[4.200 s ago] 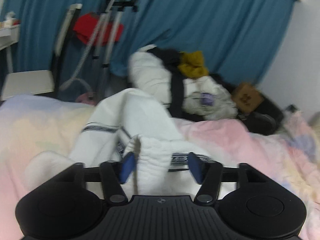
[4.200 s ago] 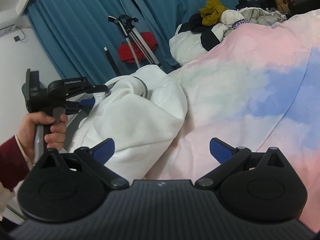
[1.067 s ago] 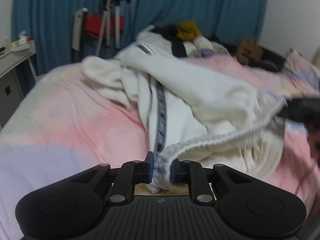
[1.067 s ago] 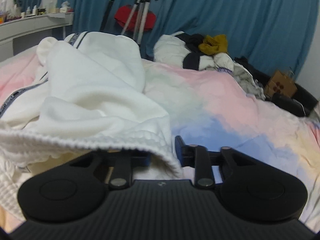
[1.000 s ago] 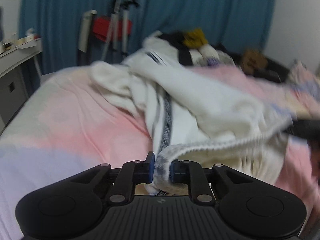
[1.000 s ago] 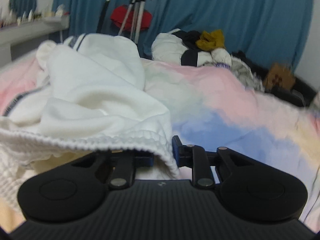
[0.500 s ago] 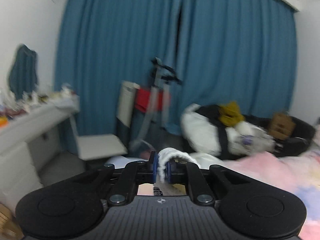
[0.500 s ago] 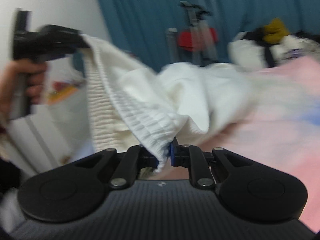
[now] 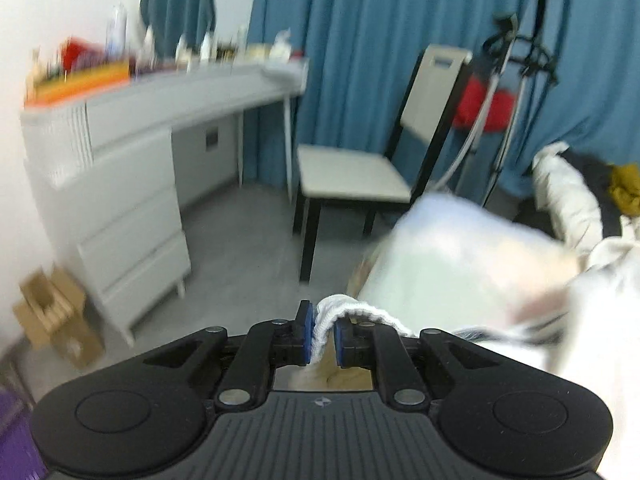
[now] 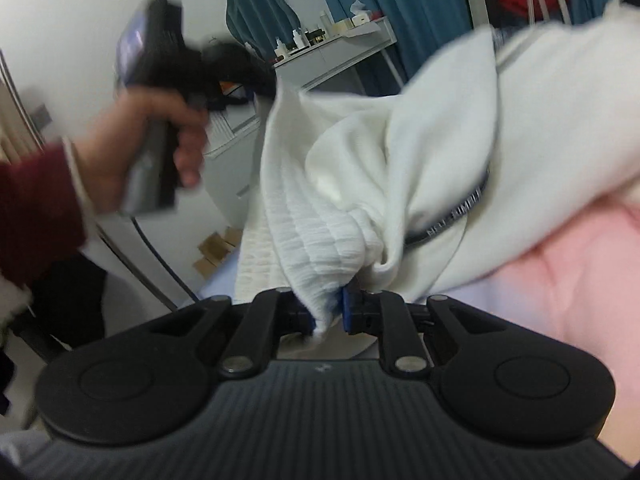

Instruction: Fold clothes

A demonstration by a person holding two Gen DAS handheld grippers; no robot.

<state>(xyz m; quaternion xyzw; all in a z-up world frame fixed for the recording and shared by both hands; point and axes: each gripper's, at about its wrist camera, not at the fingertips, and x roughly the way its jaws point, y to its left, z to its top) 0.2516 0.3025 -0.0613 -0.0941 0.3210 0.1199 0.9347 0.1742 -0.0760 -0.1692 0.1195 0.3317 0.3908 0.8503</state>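
Note:
A white sweatshirt (image 10: 440,140) with a ribbed hem and a dark lettered band hangs stretched between my two grippers above the pink bedsheet (image 10: 580,280). In the left wrist view my left gripper (image 9: 320,322) has its blue pads pressed on the ribbed hem (image 9: 360,313); its jaws are opening slightly with the cloth still between them. My right gripper (image 10: 326,312) is shut on the other end of the hem. The right wrist view also shows the left gripper (image 10: 264,80) blurred at upper left, held by a hand (image 10: 132,152) in a dark red sleeve.
A white desk with drawers (image 9: 132,184) stands at left, its top cluttered with bottles. A chair (image 9: 352,176), a tripod with a red cloth (image 9: 484,108) and blue curtains (image 9: 360,60) stand behind. A cardboard box (image 9: 52,320) sits on the floor. Piled clothes (image 9: 568,196) lie at right.
Both grippers have swung left off the bed towards the desk, carrying the hem up with them. The sweatshirt, earlier heaped on the bed, now hangs spread between them.

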